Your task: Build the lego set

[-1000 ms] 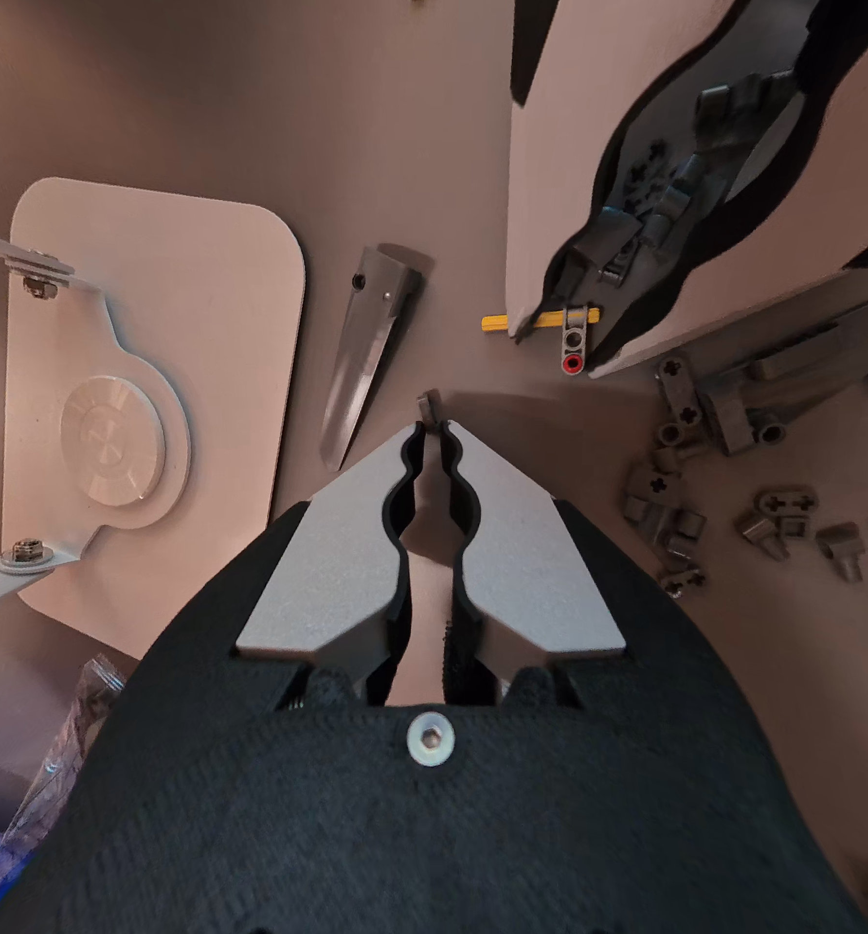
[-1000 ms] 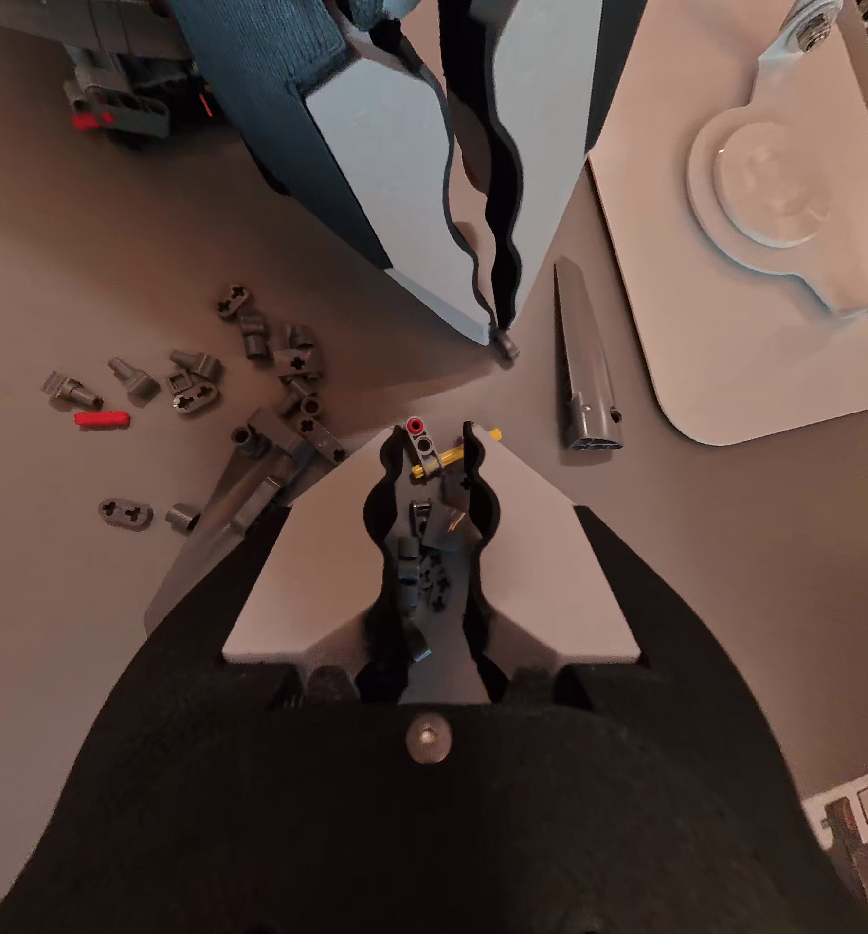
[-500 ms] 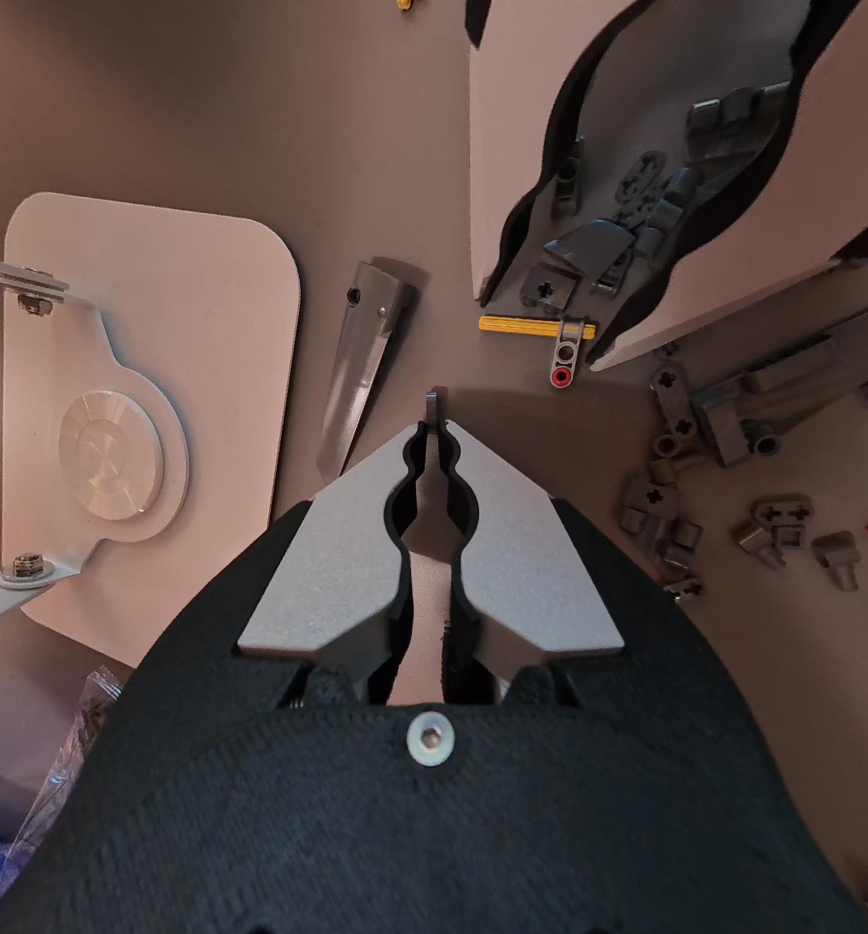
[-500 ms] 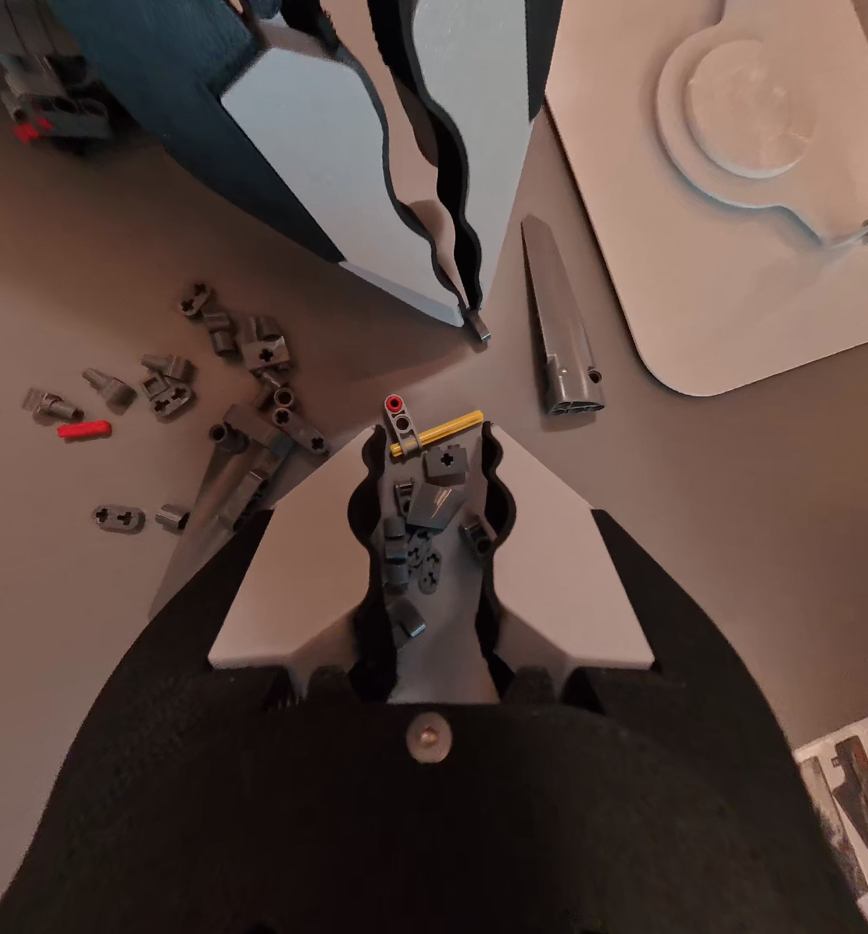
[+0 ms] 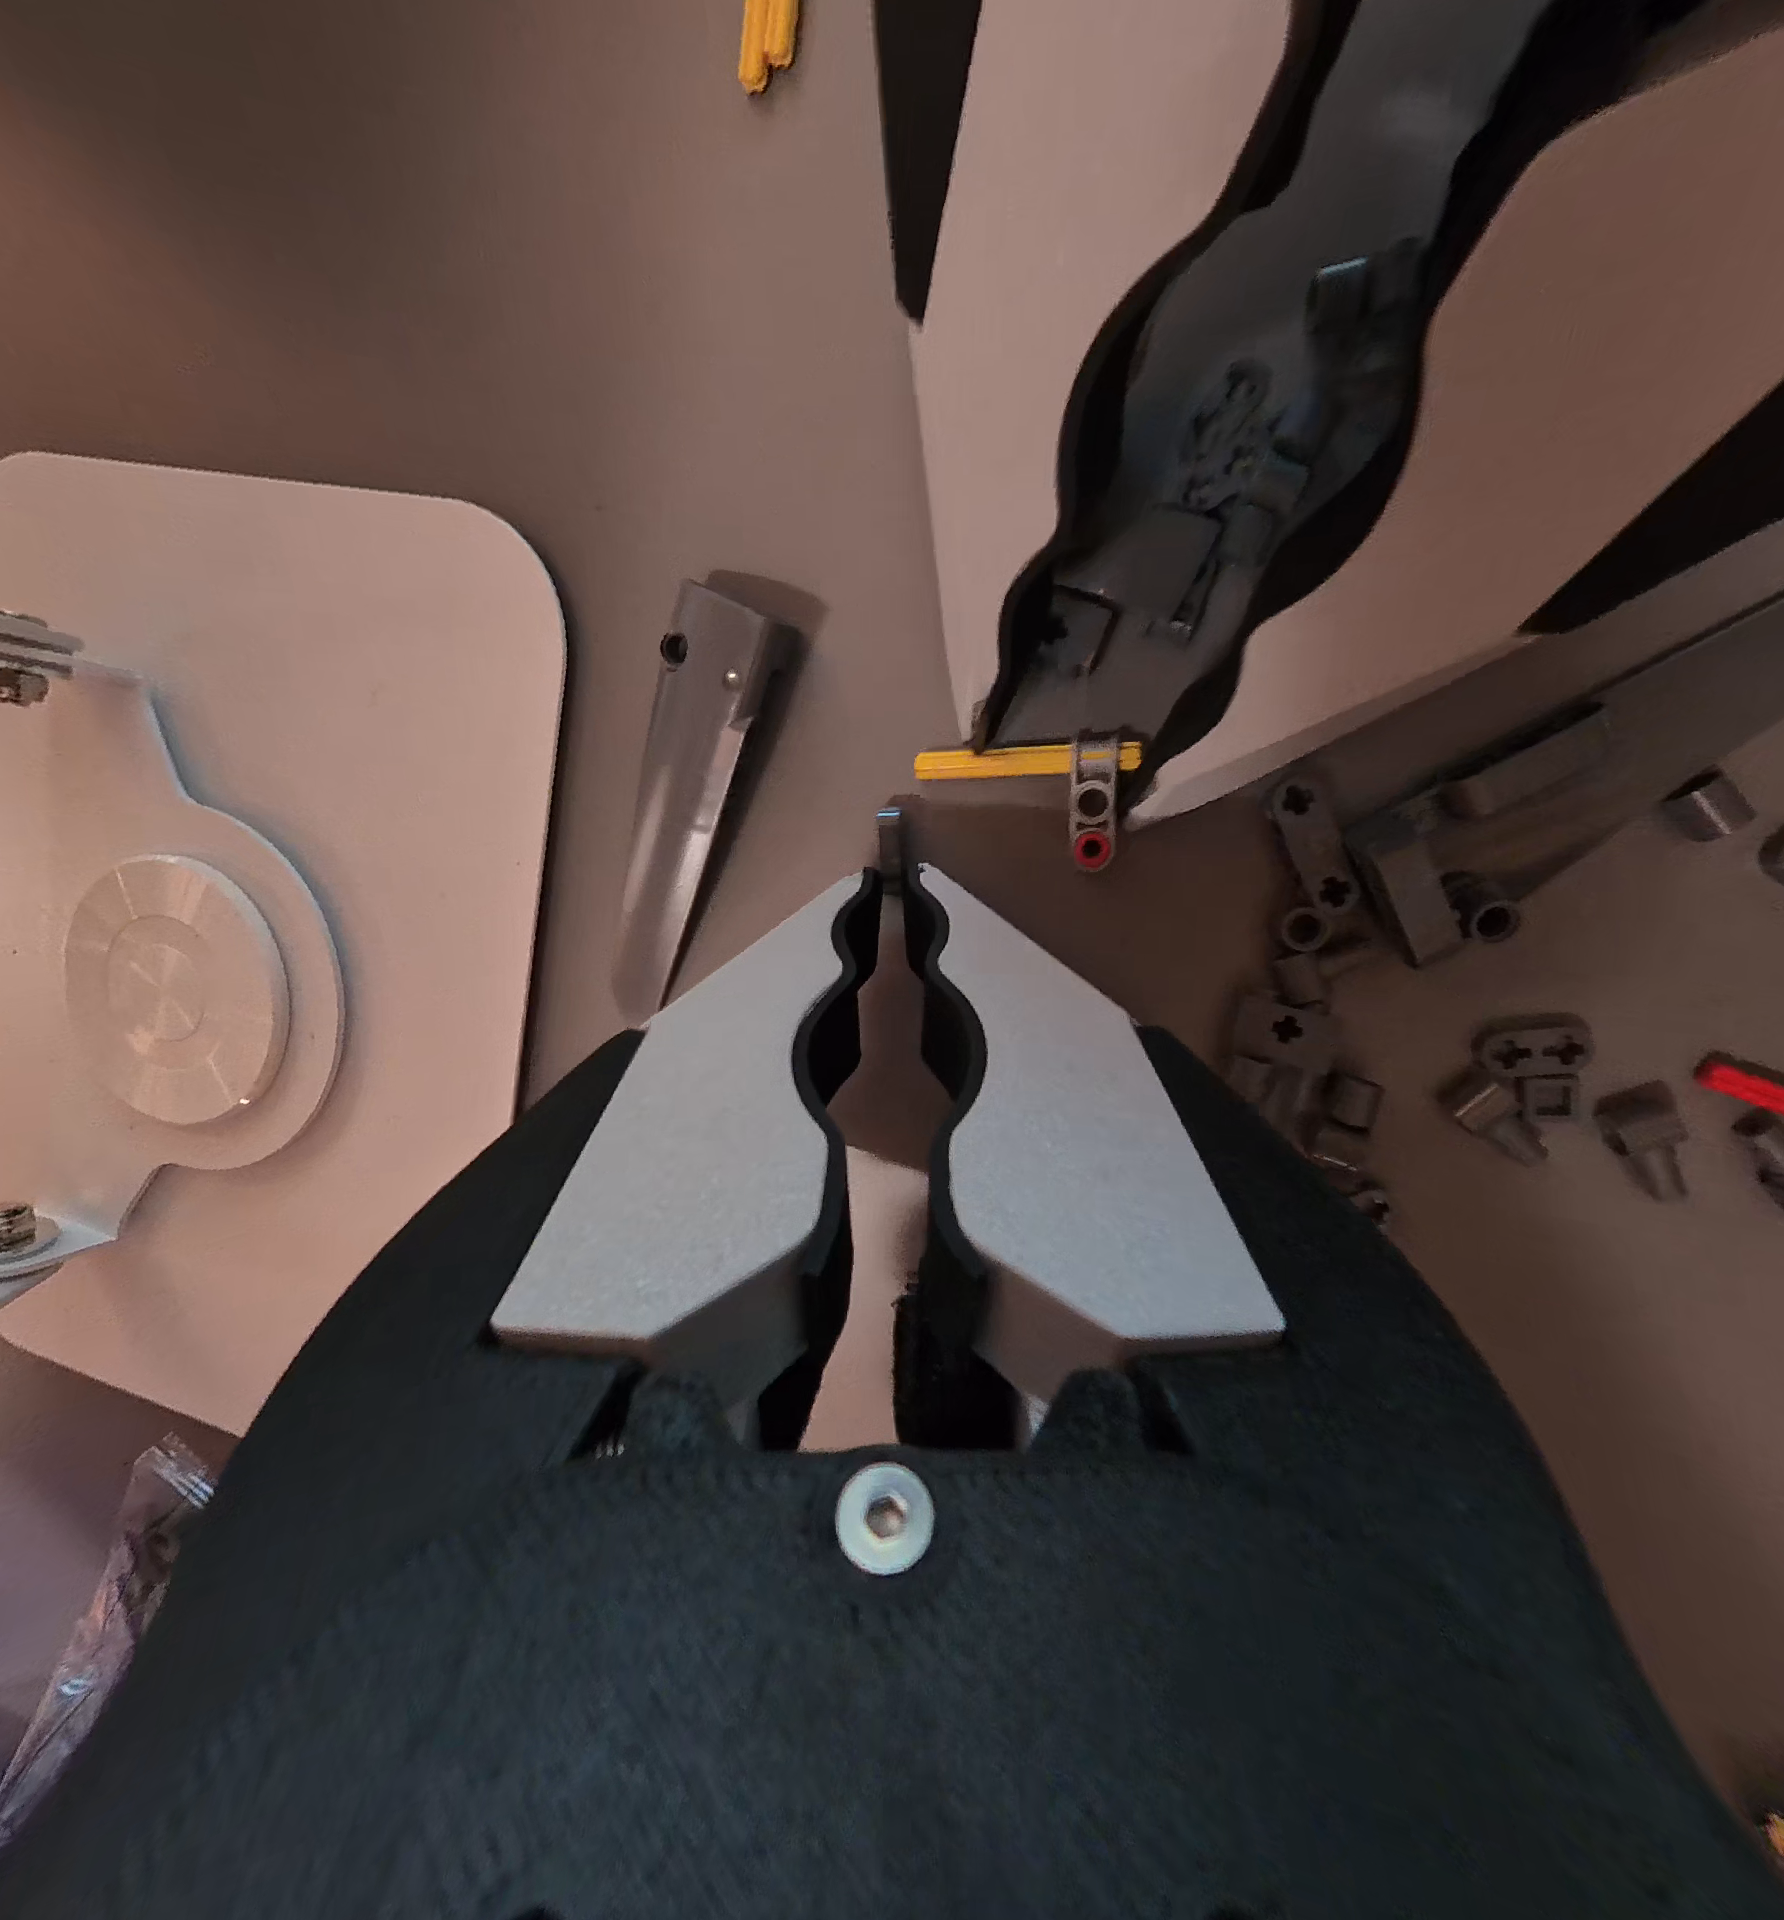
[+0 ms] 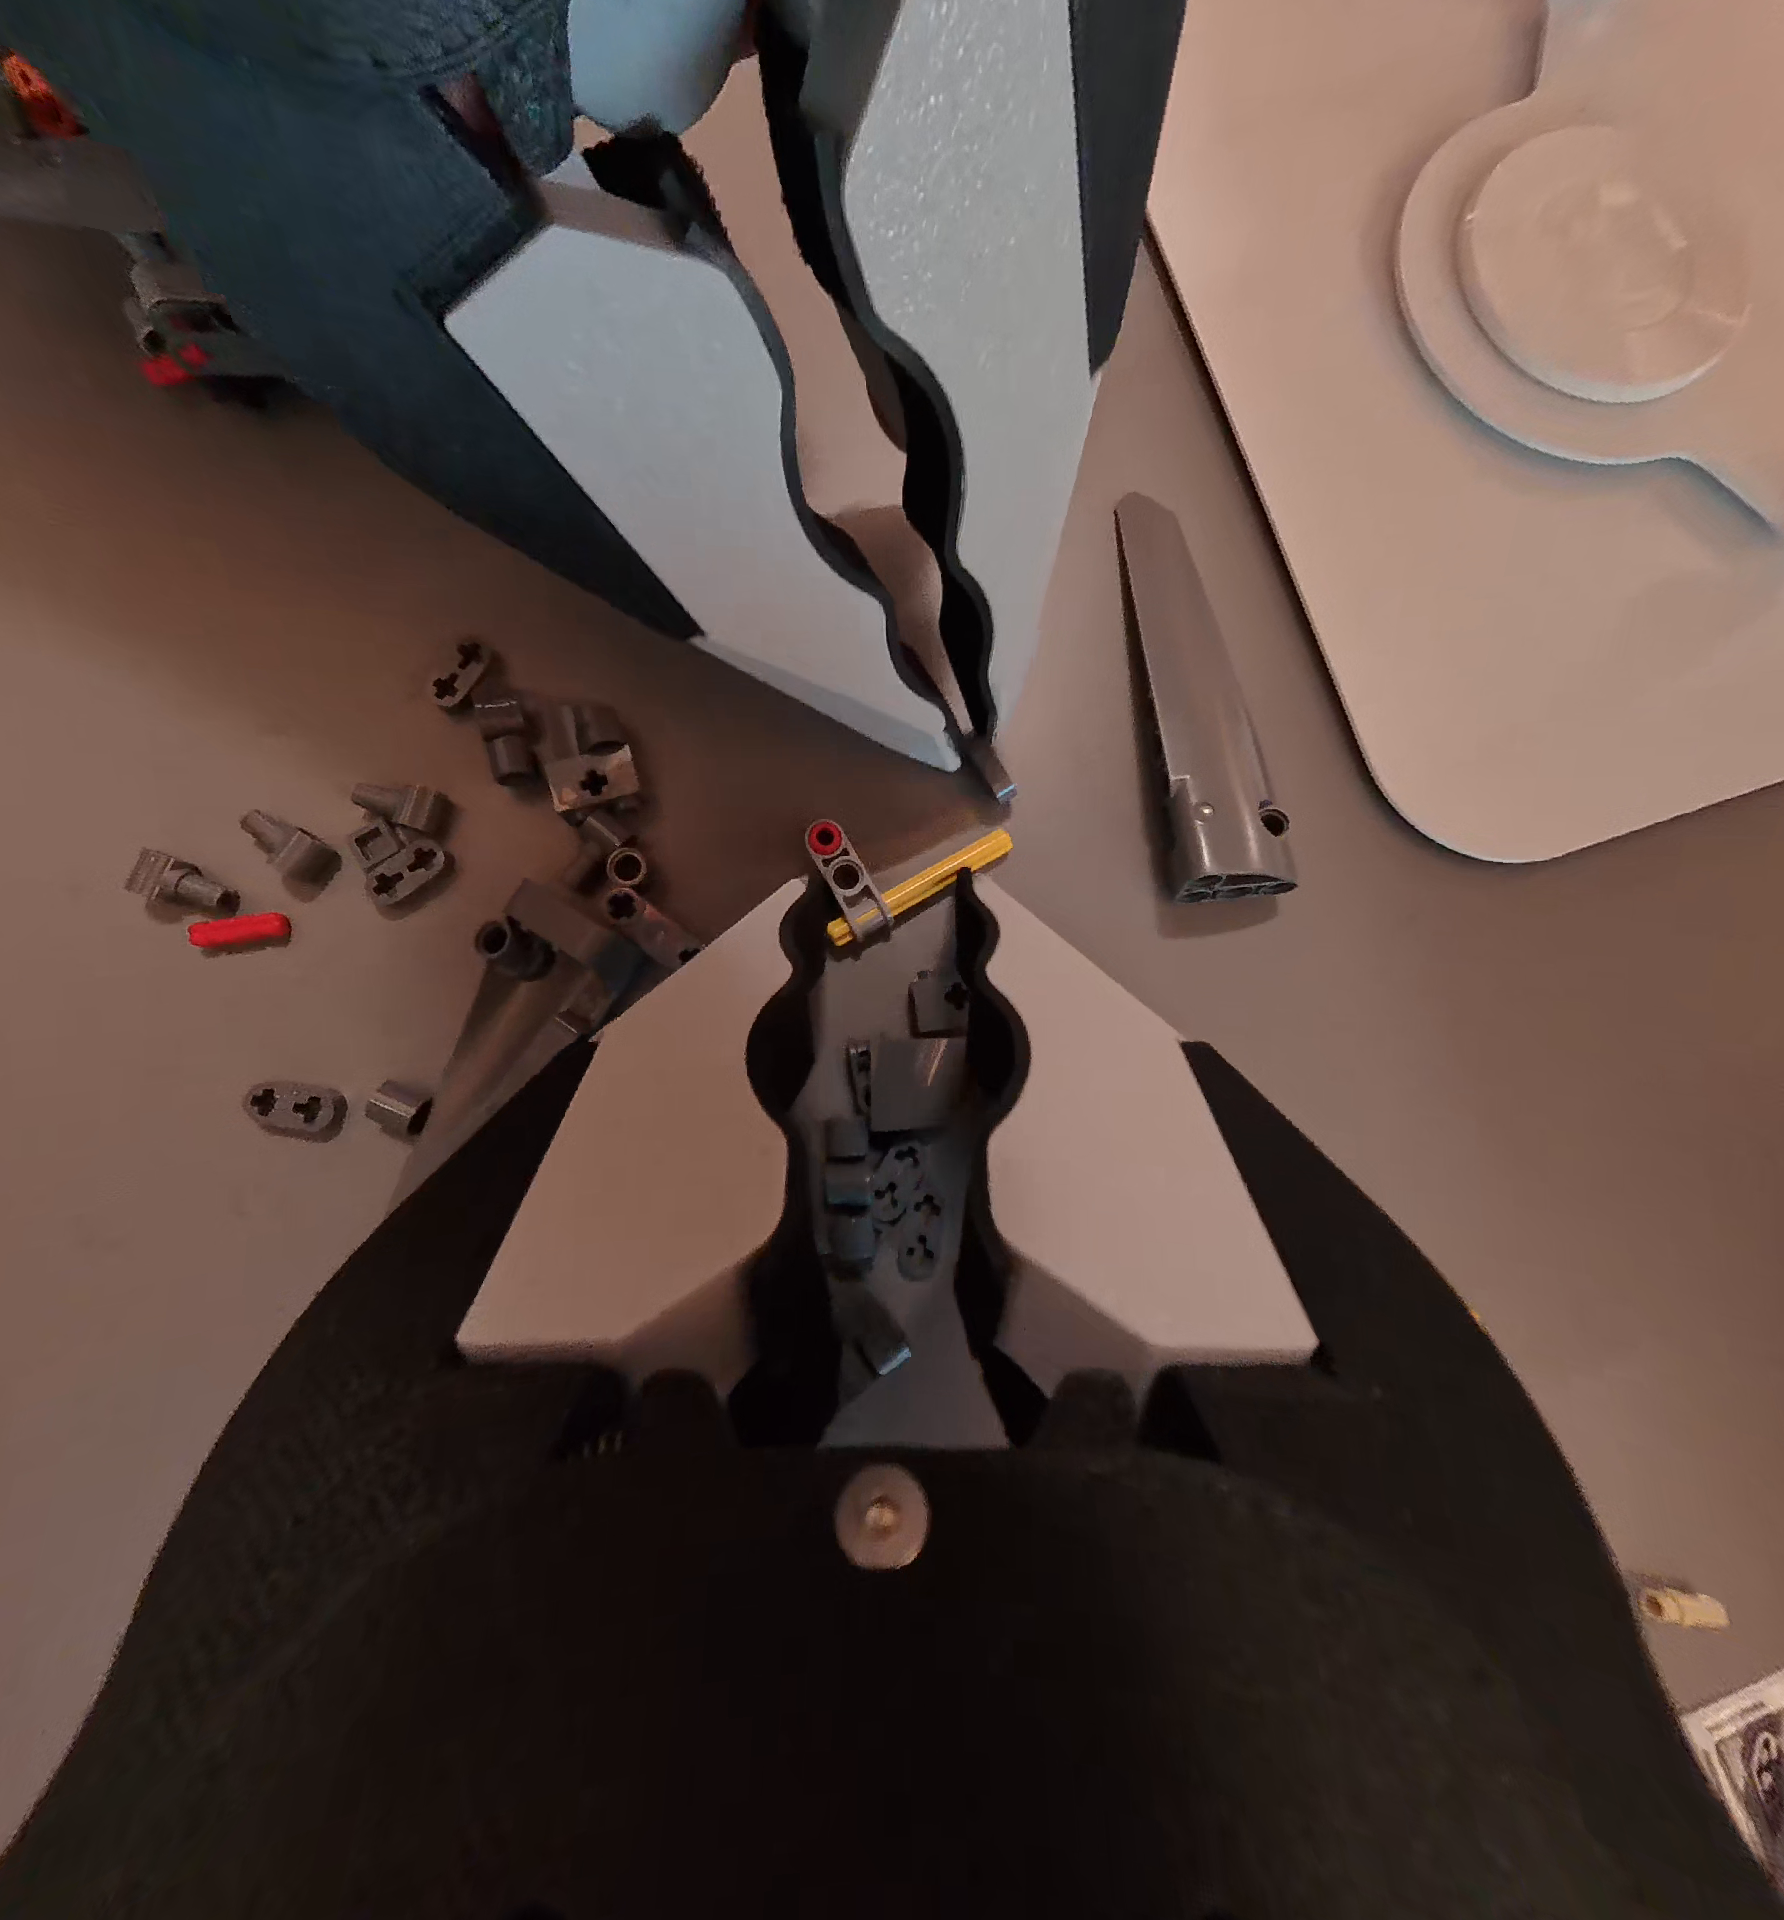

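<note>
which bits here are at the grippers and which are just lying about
At the grippers: small grey piece pinched in the left gripper; yellow axle with grey lever at the right gripper tips.
Lying about: long grey panel, loose grey connectors, red pin, white plate.

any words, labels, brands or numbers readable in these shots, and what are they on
No text can be read in either view.
Printed sheet, at the lower right edge of the right wrist view: it bears print and pictures, too small and blurred to read.
Round metal disc on the pale plate: faint marks on its face, not legible.
Loose grey pieces on the table: no writing visible.
</note>
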